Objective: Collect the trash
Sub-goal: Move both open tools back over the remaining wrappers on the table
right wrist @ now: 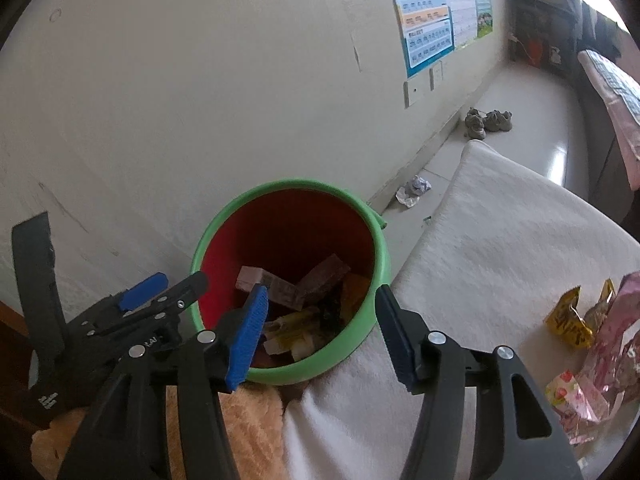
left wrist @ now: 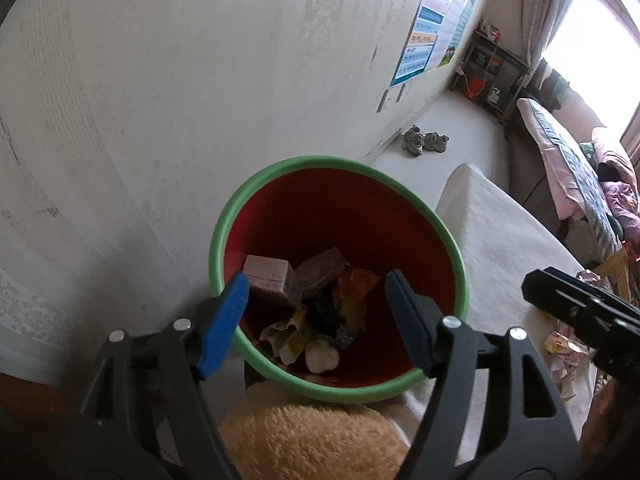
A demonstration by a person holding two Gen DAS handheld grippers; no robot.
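Observation:
A red bin with a green rim (left wrist: 224,216) stands on the floor by the wall; it also shows in the right wrist view (right wrist: 380,240). Inside lie small boxes (left wrist: 268,274), a brown box (right wrist: 324,276) and crumpled wrappers (left wrist: 356,292). My left gripper (left wrist: 316,320) is open and empty, right above the bin's mouth. My right gripper (right wrist: 320,332) is open and empty over the bin's near rim. Loose wrappers lie on the white cover: a yellow packet (right wrist: 568,316) and pink ones (right wrist: 612,344). A crumpled paper (right wrist: 414,190) lies on the floor past the bin.
A white-covered surface (right wrist: 500,240) runs to the right of the bin. A tan fuzzy cloth (left wrist: 312,444) lies under the grippers. The wall (left wrist: 160,100) is close on the left. Shoes (left wrist: 424,140), a shelf and a bed stand farther back.

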